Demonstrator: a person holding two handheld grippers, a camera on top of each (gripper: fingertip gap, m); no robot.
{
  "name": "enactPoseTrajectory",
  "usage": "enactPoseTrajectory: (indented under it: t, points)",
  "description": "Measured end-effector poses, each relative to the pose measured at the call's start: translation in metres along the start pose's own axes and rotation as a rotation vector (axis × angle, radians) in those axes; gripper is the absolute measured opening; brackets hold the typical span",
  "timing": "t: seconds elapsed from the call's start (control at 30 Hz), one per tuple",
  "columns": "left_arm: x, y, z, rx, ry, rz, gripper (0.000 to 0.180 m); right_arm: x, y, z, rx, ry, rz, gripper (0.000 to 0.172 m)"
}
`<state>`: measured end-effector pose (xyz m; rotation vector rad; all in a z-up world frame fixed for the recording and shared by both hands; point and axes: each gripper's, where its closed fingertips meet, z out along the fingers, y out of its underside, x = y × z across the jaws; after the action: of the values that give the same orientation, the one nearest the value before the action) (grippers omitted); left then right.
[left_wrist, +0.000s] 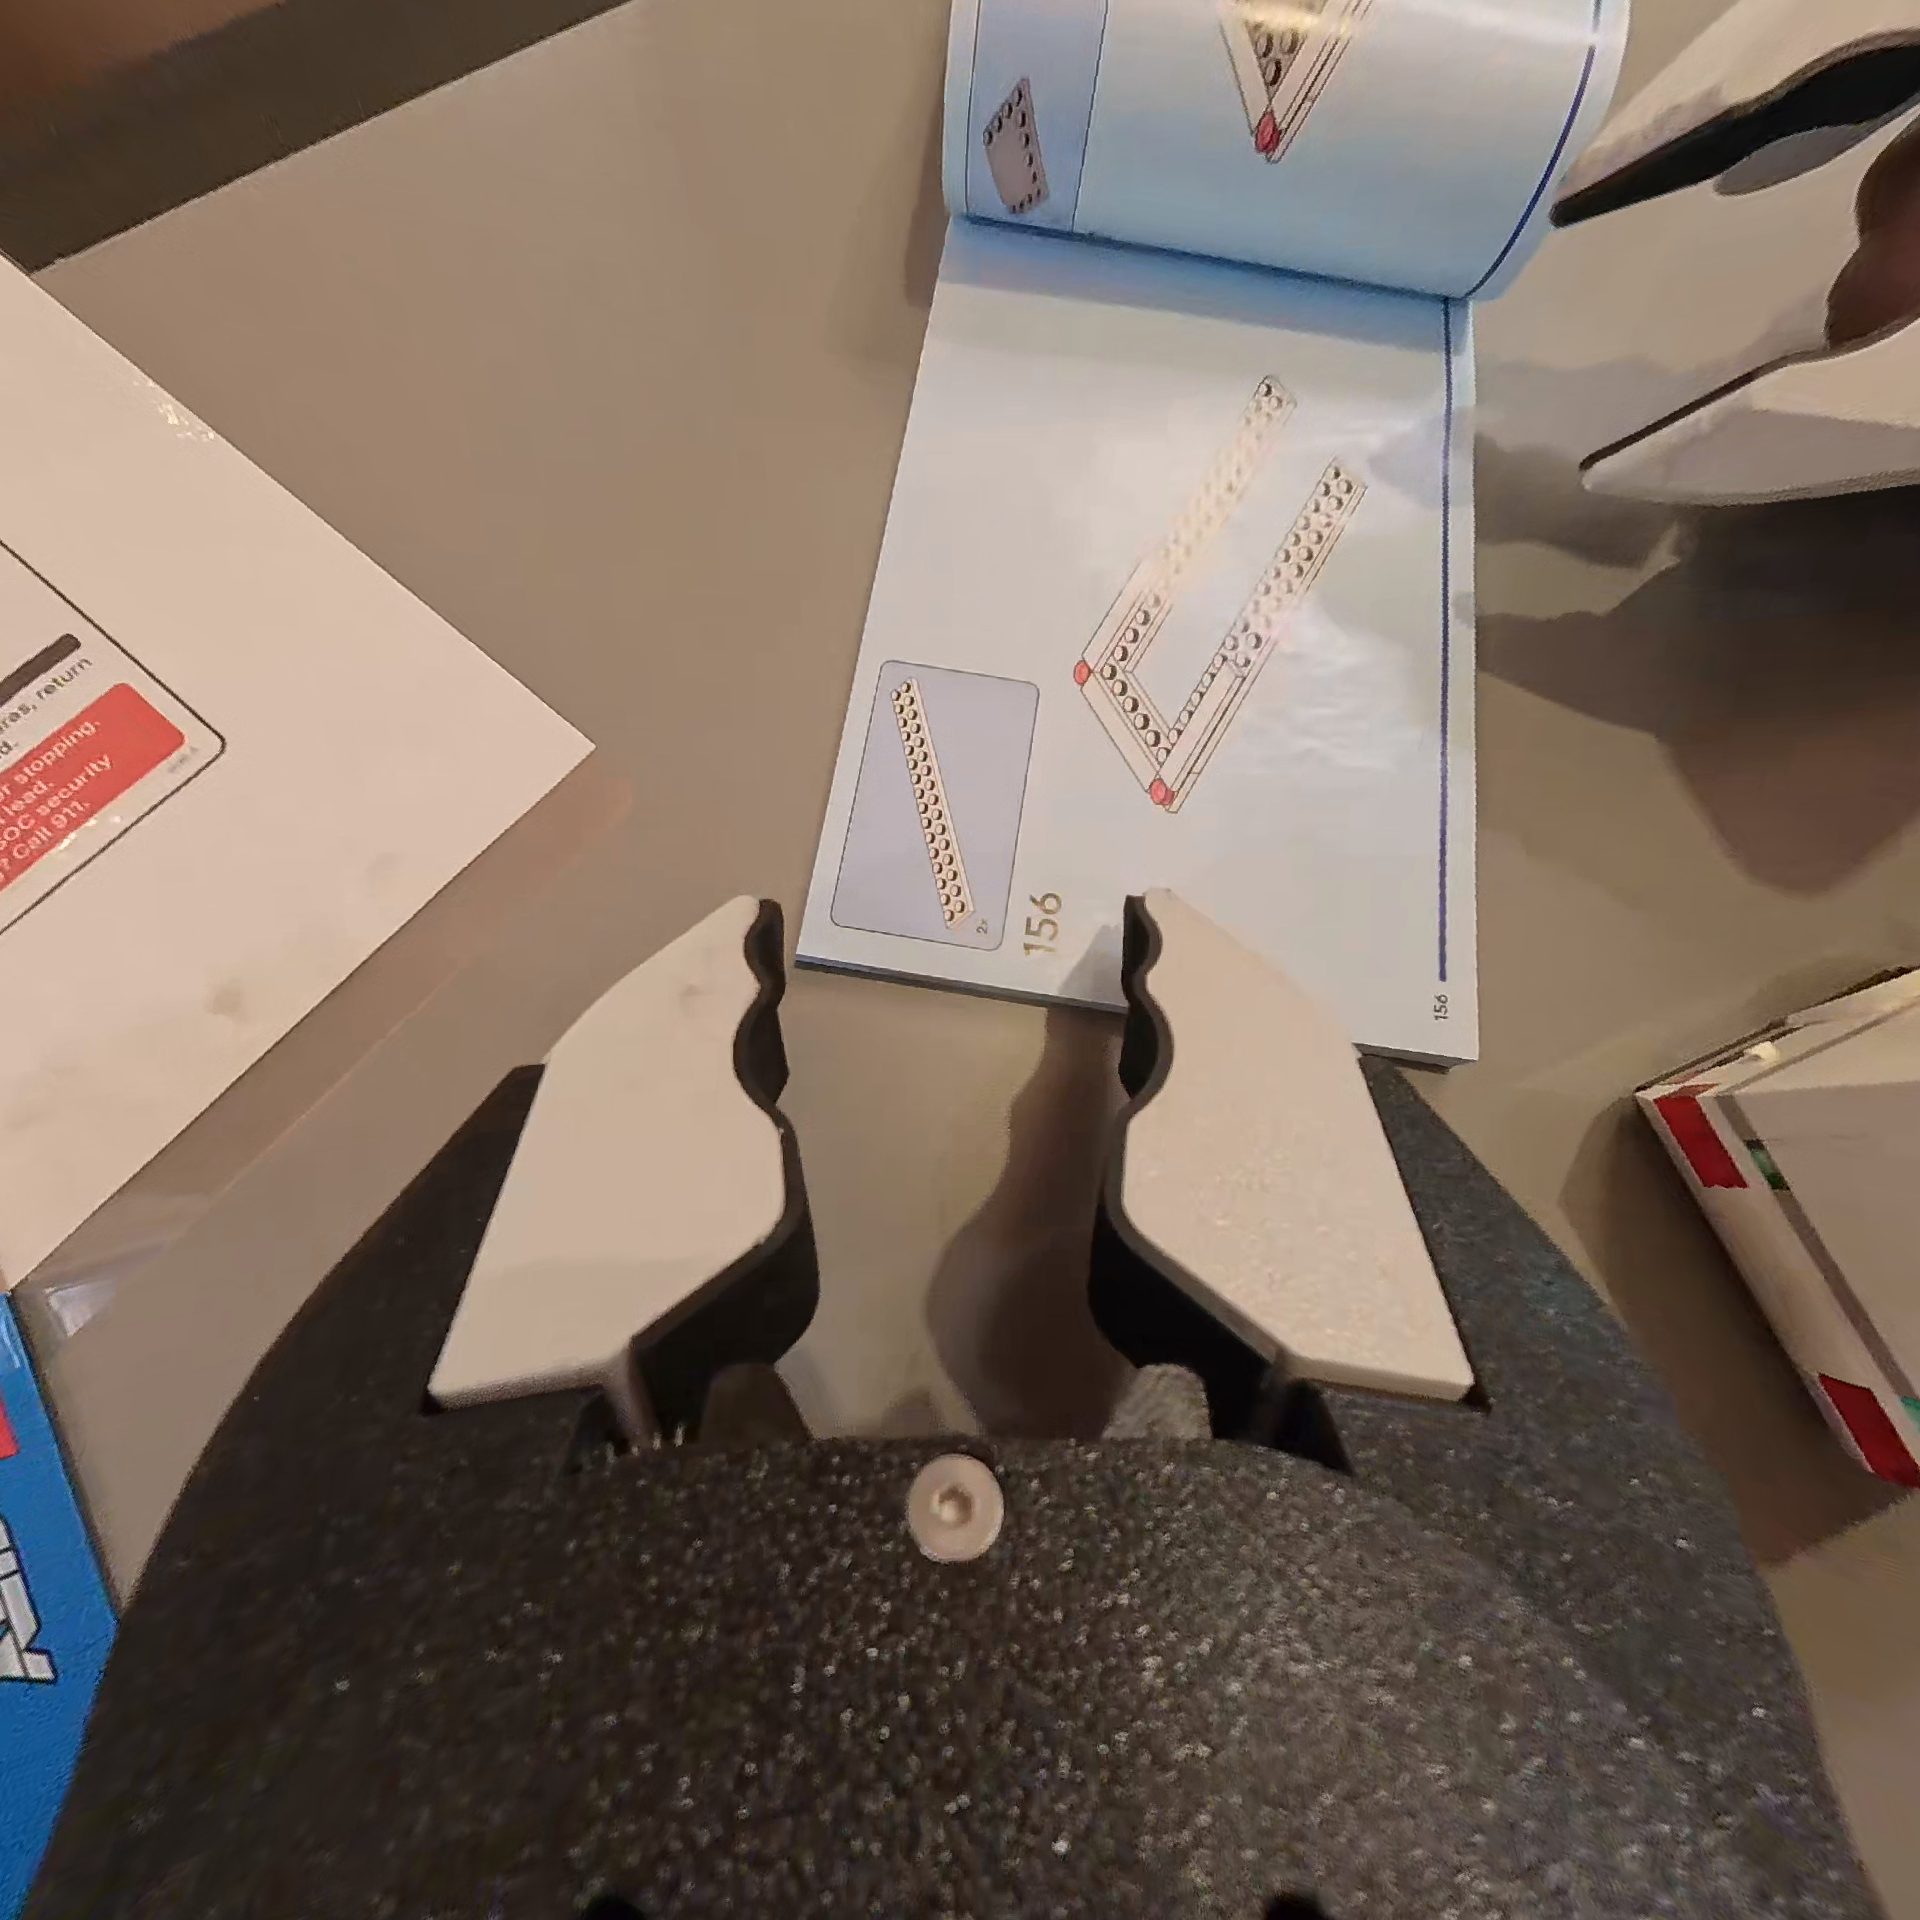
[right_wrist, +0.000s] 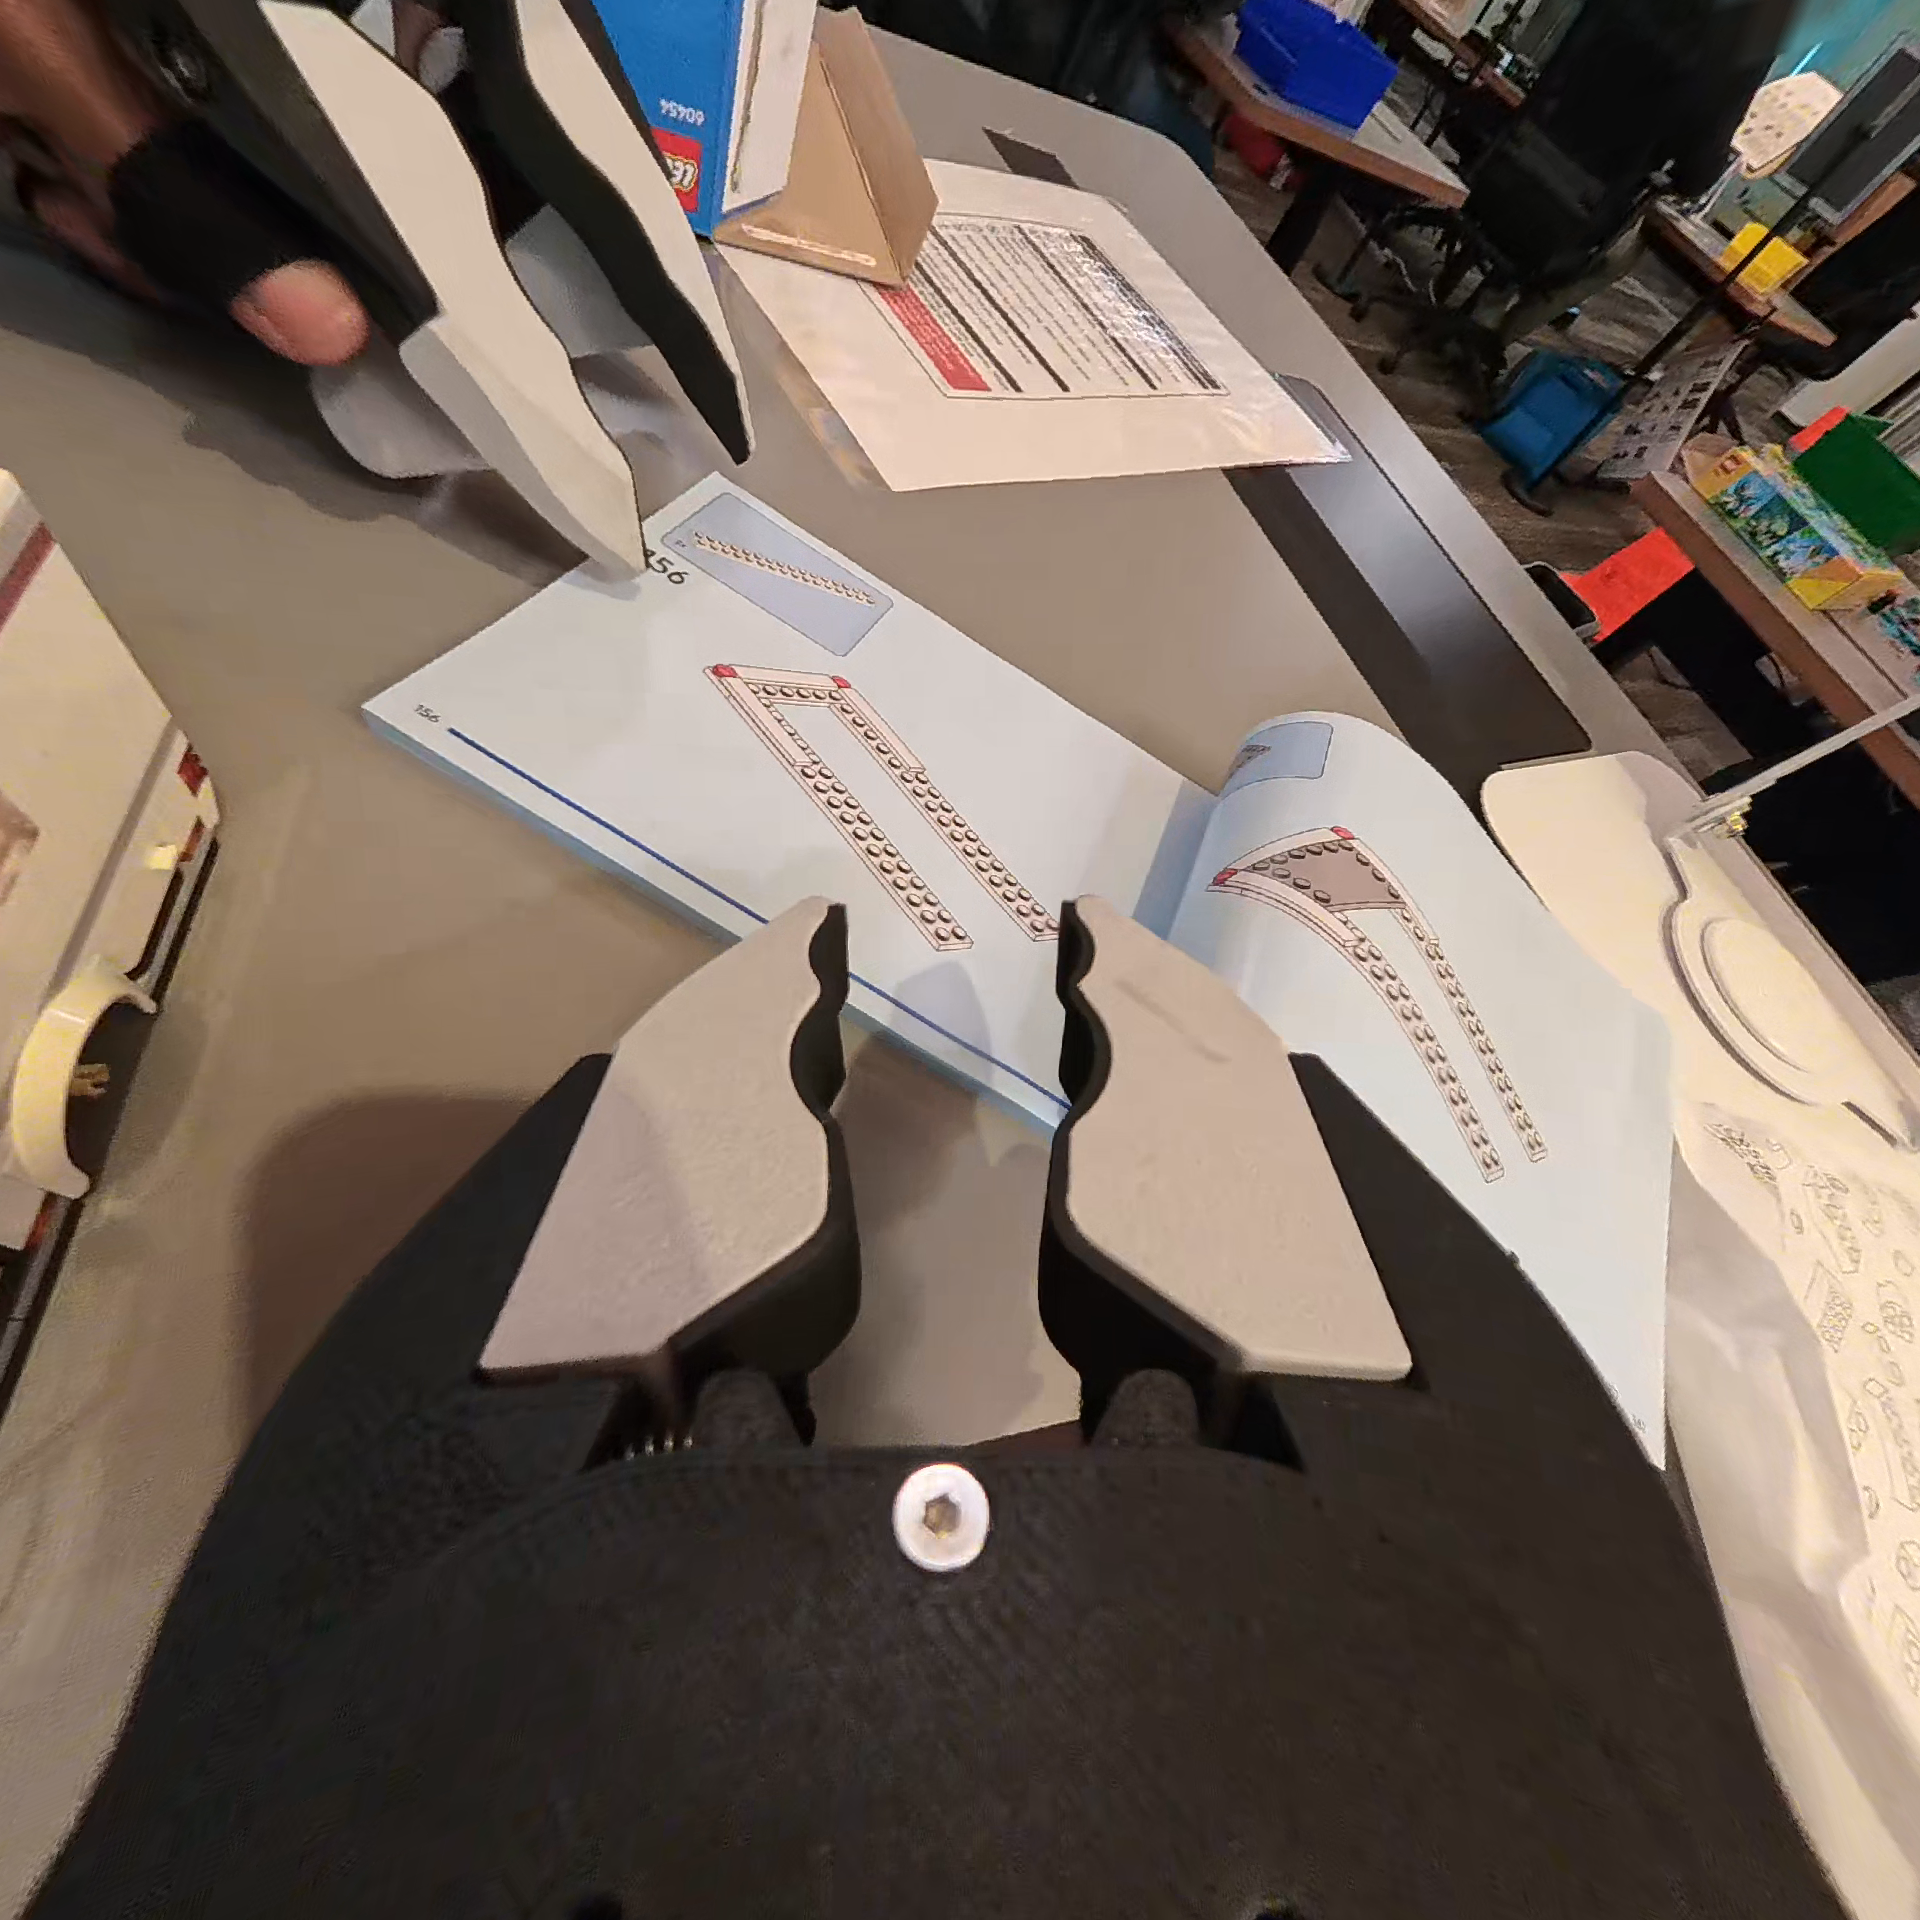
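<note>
My left tongs (left_wrist: 951, 914) hang spread and bare over the booklet's (left_wrist: 1195, 582) near corner; my right tongs (right_wrist: 951, 914) gape bare over its edge. Only my right view shows one left fingertip (right_wrist: 613, 540) touching the page on the counter (right_wrist: 364, 935), plus a curling page (right_wrist: 1455, 935).

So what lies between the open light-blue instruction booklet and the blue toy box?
A laminated white sheet and a tan cardboard wedge, in the right wrist view.
</note>
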<state>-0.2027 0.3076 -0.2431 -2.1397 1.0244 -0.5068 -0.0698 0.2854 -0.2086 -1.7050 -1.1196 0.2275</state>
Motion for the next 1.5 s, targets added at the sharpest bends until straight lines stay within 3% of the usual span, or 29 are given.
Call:
enactPoseTrajectory:
  t: [1.2,1.5]
  points:
    - [0.0020,-0.0002,-0.0022,-0.004,-0.012,0.045,0.056,-0.0054,0.0043,0.0047,-0.039,-0.019,-0.038,0.038]
    - [0.0017,0.0051,-0.0012,-0.049,-0.056,0.127,0.055,-0.0061,0.0050,0.0052,-0.045,-0.019,-0.044,0.038]
